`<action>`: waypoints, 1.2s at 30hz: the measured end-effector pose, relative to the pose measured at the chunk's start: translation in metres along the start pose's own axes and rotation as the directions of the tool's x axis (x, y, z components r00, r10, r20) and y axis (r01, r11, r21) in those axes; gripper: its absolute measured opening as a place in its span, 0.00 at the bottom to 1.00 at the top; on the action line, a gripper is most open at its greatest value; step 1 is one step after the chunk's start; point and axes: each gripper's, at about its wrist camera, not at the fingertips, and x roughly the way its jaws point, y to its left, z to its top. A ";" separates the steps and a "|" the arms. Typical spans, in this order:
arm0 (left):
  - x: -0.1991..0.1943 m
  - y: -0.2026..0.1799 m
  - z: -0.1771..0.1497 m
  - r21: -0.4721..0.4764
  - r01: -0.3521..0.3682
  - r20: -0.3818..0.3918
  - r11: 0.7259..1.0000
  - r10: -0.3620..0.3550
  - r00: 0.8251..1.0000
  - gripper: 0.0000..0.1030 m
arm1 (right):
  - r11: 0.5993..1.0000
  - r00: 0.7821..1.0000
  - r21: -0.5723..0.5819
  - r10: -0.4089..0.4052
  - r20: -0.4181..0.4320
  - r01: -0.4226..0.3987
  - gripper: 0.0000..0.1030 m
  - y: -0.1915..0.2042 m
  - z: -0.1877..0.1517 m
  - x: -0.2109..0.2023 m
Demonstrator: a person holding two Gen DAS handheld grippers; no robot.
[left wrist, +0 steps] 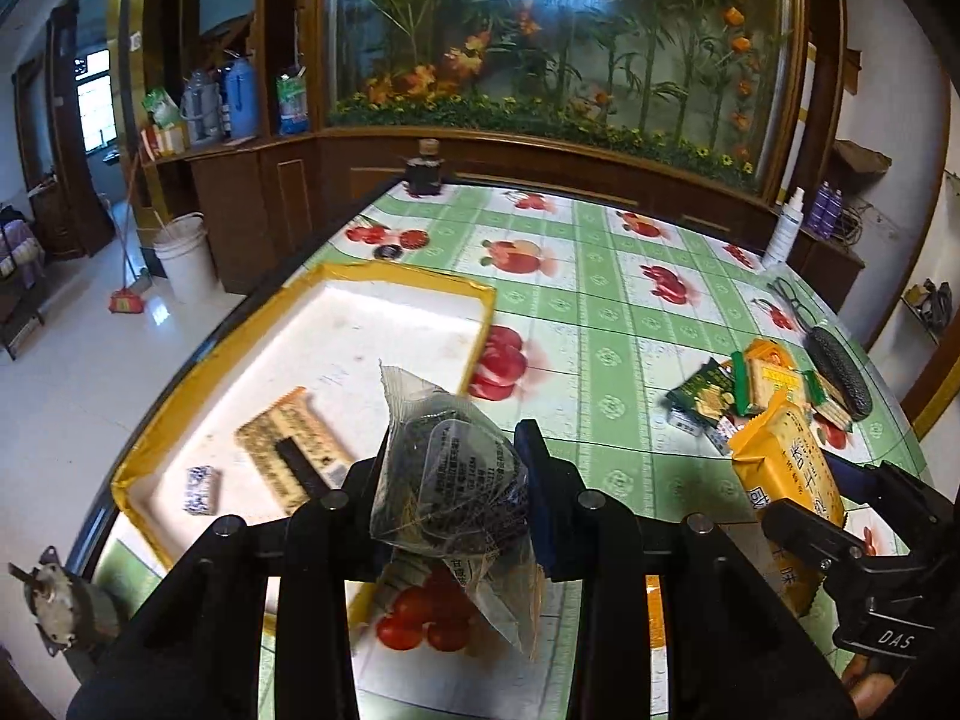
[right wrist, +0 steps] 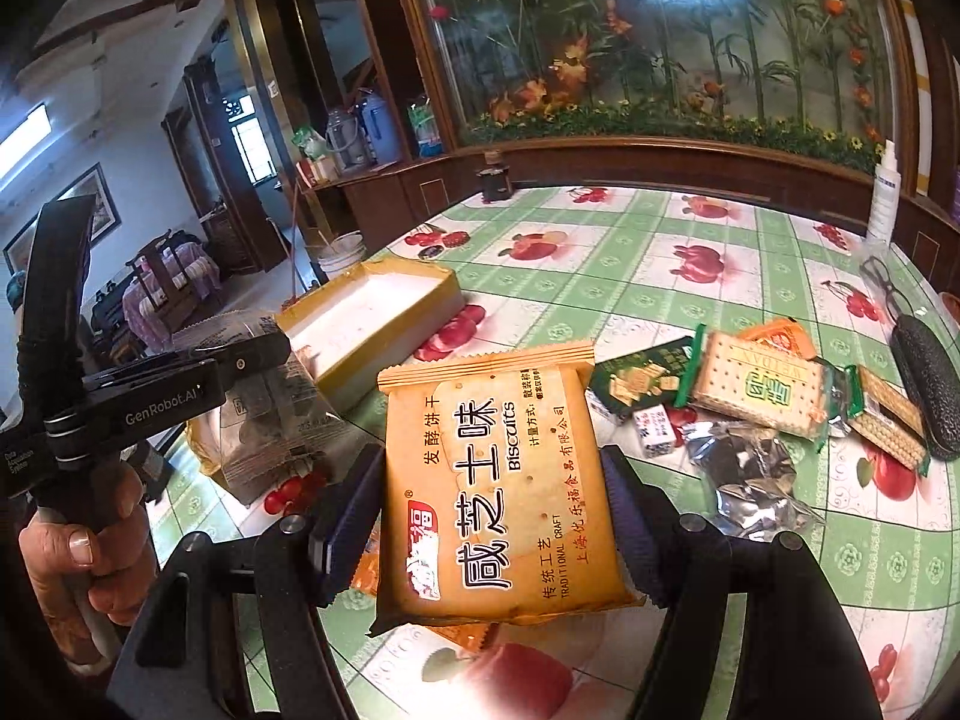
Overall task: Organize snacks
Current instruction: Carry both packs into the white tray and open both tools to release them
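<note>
The orange biscuit pack (right wrist: 492, 480) stands upright off the table, label facing the camera. The clear wrapper (left wrist: 447, 480) (dark contents, perhaps a cake) hangs tilted above the tray (left wrist: 180, 420), where a cracker pack (left wrist: 294, 447) and small candy (left wrist: 201, 489) lie. More snacks (right wrist: 756, 396) lie heaped on the tablecloth.

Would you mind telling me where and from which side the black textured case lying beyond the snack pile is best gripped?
Grip the black textured case across its narrow middle, coming from above. It lies flat and long on the tablecloth, rounded at both ends, so only its width fits between fingers. A cracker packet seems to touch its near side, so lower carefully.
</note>
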 end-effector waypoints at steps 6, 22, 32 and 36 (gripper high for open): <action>-0.007 0.019 0.002 -0.019 -0.048 0.022 0.999 0.048 0.999 0.32 | 0.999 0.999 -0.023 0.035 0.013 -0.034 0.70 0.018 0.011 0.004; -0.007 0.075 0.001 -0.091 -0.147 0.036 0.985 0.151 0.988 0.32 | 0.982 0.990 -0.122 0.144 0.005 -0.142 0.70 0.084 0.046 0.044; 0.004 0.102 -0.005 -0.124 -0.187 0.014 0.974 0.190 0.982 0.32 | 0.969 0.980 -0.145 0.199 -0.030 -0.201 0.70 0.113 0.060 0.084; 0.014 0.110 -0.009 -0.134 -0.199 -0.009 0.971 0.200 0.980 0.32 | 0.964 0.975 -0.144 0.219 -0.043 -0.223 0.70 0.124 0.066 0.101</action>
